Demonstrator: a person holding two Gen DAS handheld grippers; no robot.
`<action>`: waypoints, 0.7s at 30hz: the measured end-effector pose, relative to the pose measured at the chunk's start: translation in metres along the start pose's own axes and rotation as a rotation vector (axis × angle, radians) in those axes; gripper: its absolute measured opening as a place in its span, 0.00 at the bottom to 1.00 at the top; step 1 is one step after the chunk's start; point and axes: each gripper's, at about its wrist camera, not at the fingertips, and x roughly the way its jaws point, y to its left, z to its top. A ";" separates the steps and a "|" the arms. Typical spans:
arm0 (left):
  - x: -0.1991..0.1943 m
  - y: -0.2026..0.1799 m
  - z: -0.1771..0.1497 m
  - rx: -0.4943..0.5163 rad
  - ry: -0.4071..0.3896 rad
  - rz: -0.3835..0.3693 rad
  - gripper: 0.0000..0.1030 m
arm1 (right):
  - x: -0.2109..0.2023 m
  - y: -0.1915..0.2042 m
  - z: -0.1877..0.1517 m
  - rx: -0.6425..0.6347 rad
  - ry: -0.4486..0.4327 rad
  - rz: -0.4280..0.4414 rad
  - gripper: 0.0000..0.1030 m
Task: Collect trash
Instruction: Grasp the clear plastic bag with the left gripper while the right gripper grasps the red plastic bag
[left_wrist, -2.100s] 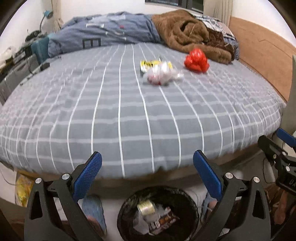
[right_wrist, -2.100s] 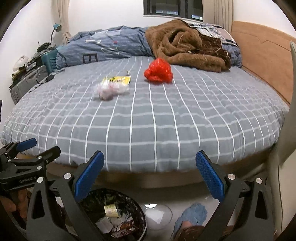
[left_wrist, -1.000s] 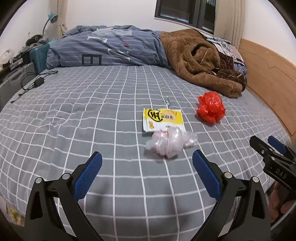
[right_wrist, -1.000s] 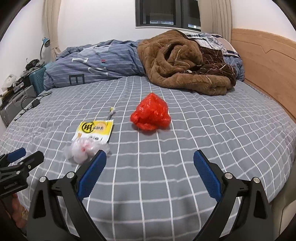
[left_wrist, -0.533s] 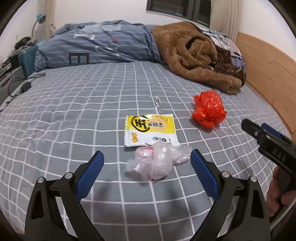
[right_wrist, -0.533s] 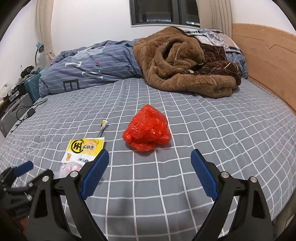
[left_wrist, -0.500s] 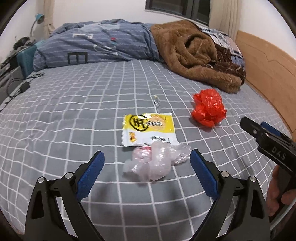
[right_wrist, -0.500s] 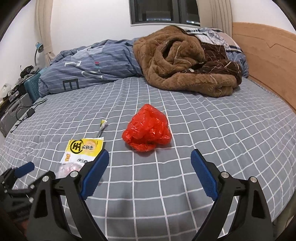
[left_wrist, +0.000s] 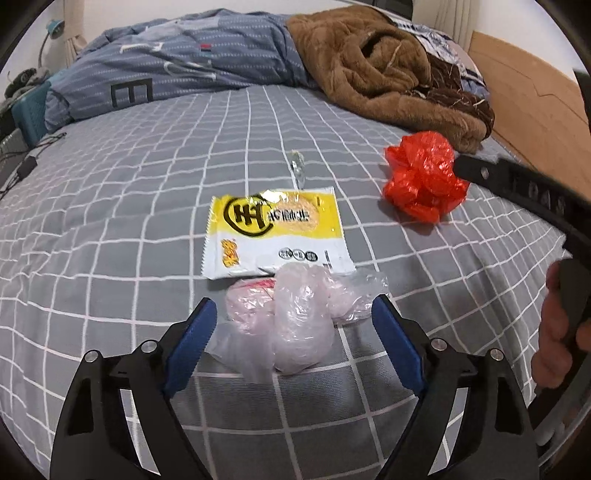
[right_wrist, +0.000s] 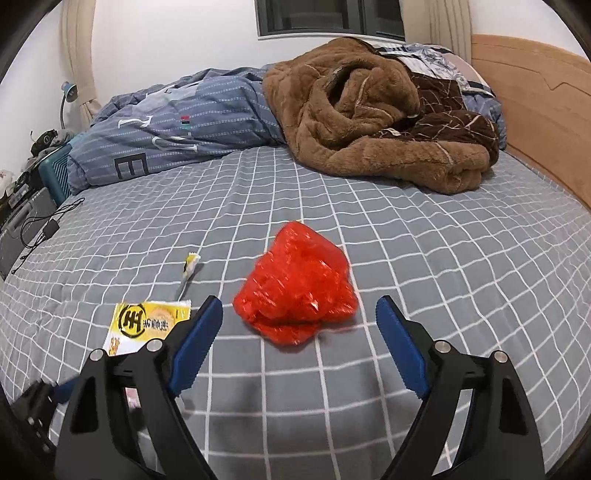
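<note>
On the grey checked bed sheet (left_wrist: 110, 229) lies a crumpled clear plastic bag (left_wrist: 295, 325). My left gripper (left_wrist: 293, 310) straddles it, and its blue pads (left_wrist: 195, 332) are closing in on both sides without pressing on it. A yellow snack wrapper (left_wrist: 273, 232) lies flat just beyond, and past it a small twisted wrapper (left_wrist: 297, 168). The red plastic bag (right_wrist: 295, 291) sits just ahead of my right gripper (right_wrist: 300, 306), whose jaws stand wide and are closing slightly, holding nothing. The right wrist view also takes in the yellow wrapper (right_wrist: 144, 325).
A brown fleece blanket (right_wrist: 369, 122) and a blue striped duvet (right_wrist: 177, 122) are heaped at the far side. A wooden headboard (right_wrist: 535, 85) runs along the right. A charger with its cable (right_wrist: 48, 225) lies at the left edge. A hand (left_wrist: 554, 332) grips the other tool.
Both grippers have moved forward and lower over the bed. The left now brackets the clear bag with narrower jaws. The right has come up close to the red bag.
</note>
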 end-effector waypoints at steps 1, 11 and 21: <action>0.002 -0.001 0.000 -0.002 0.003 -0.003 0.79 | 0.003 0.001 0.002 -0.001 0.002 0.001 0.79; 0.011 -0.006 -0.003 0.019 0.037 -0.032 0.52 | 0.033 -0.004 0.013 -0.024 0.035 0.010 0.76; 0.010 -0.011 -0.003 0.046 0.029 -0.030 0.42 | 0.059 -0.001 0.015 -0.021 0.078 0.025 0.63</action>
